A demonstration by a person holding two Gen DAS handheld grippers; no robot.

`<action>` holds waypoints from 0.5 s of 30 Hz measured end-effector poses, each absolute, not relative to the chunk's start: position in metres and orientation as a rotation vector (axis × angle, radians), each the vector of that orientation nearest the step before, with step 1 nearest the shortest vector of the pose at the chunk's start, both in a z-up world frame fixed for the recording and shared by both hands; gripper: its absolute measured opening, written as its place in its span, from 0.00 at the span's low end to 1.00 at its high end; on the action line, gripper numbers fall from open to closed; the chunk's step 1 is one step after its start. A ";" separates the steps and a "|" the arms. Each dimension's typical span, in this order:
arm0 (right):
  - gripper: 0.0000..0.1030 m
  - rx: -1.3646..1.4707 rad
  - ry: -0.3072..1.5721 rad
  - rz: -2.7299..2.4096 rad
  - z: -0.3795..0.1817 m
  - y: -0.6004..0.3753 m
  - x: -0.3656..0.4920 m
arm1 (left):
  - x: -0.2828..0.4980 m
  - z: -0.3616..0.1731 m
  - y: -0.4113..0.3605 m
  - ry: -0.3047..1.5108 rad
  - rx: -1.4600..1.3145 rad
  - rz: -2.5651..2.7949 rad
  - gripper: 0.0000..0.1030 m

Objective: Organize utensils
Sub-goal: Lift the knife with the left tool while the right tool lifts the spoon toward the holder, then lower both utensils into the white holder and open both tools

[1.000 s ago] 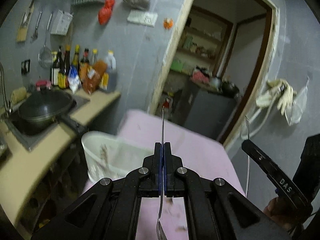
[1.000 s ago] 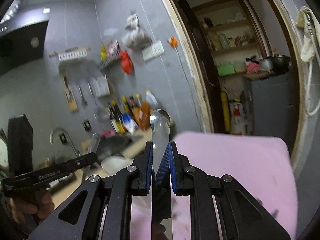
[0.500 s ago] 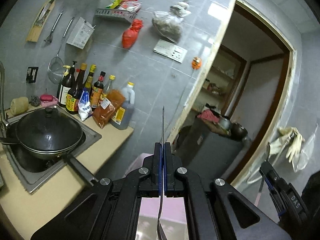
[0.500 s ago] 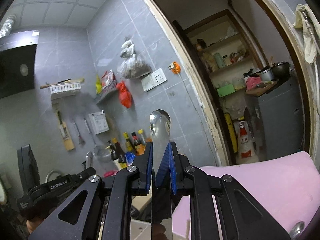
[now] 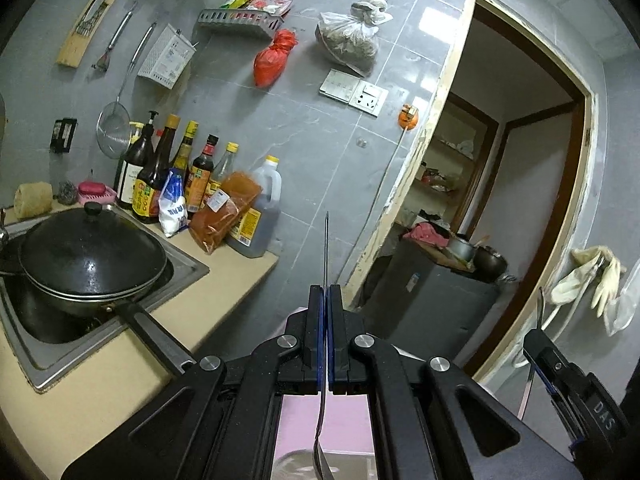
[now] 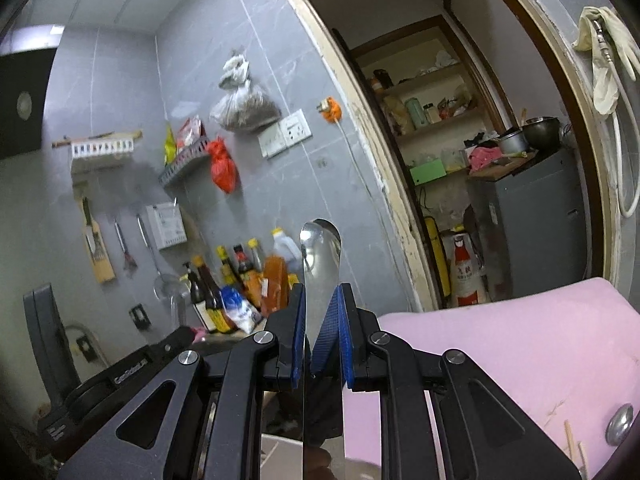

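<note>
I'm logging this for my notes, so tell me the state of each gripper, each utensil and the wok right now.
Left gripper: shut on thin utensil.
Thin utensil: clamped edge-on, handle pointing forward.
Right gripper: shut on flat utensil.
Flat utensil: clamped, broad handle forward.
Wok: lidded, on the stove.

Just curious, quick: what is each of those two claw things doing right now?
Left gripper: shut on a thin metal utensil, seen edge-on.
Right gripper: shut on a flat metal handle.
</note>
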State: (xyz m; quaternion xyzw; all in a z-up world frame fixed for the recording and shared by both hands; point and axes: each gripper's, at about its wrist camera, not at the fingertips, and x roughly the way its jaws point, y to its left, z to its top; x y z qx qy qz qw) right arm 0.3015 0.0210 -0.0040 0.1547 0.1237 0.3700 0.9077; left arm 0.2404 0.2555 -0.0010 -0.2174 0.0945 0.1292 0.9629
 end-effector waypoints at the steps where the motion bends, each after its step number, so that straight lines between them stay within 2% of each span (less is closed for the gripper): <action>1: 0.12 0.307 0.260 0.764 -0.008 0.024 0.301 | 0.242 -0.004 0.254 0.192 -0.433 0.261 0.00; 15: 0.13 0.187 0.323 0.797 -0.037 0.029 0.289 | 0.243 -0.039 0.227 0.260 -0.347 0.201 0.00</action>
